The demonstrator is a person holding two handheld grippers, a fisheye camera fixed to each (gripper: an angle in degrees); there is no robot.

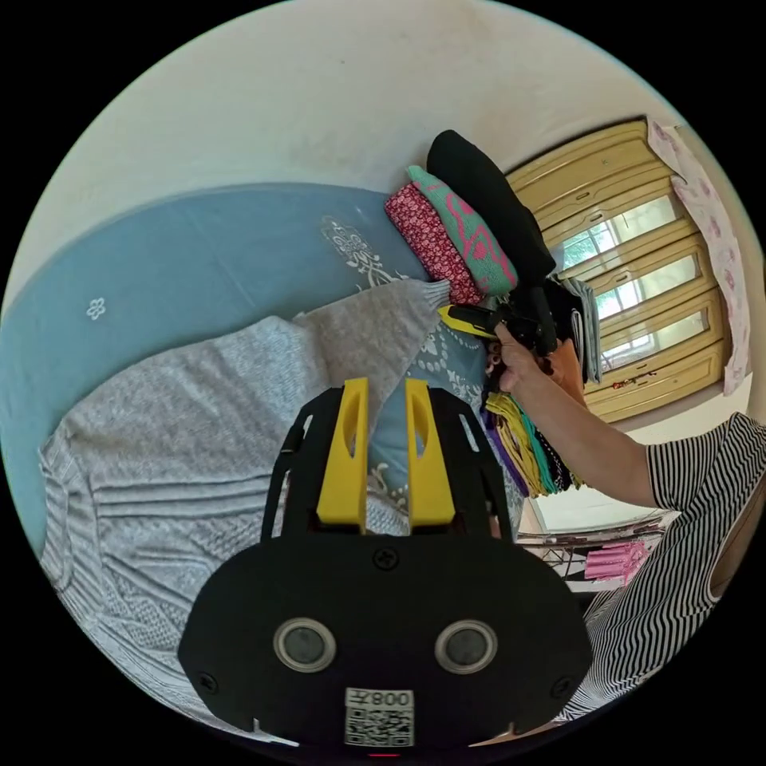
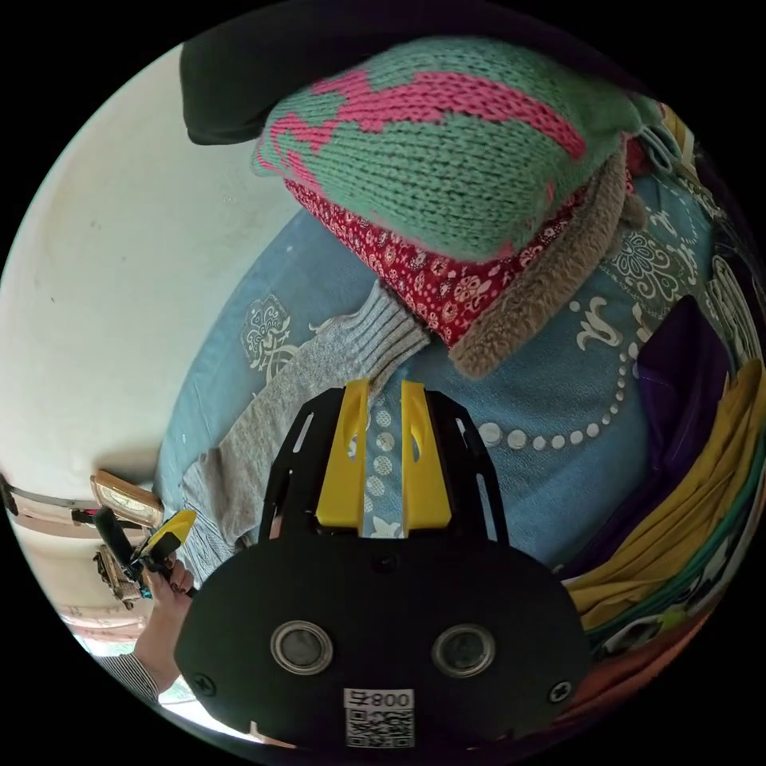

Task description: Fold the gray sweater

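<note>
**Materials and surface finishes**

Gray sweater (image 1: 183, 447): soft ribbed and cabled knit. Bedspread (image 1: 191, 255): smooth matt blue printed cloth. Green-and-pink garment (image 2: 447, 144): coarse chunky knit. Left gripper (image 1: 386, 399): matt black and yellow plastic. Cabinet (image 1: 638, 263): glossy varnished wood.

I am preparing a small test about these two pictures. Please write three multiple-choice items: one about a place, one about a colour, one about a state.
1. Where does the gray sweater lie?
A. on the blue bedcover
B. on a wooden chair
C. inside the wardrobe

2. What colour is the pattern on the green knit in the folded pile?
A. white
B. pink
C. orange

3. How do the jaws of the left gripper stand?
A. clamped on the sweater's cuff
B. clamped on a hanger
C. apart, gripping nothing

Answers: 1 A, the sweater is spread flat on the blue cover. 2 B, pink shapes run across the green knitting. 3 C, the cover shows through the gap between the yellow jaws.
</note>
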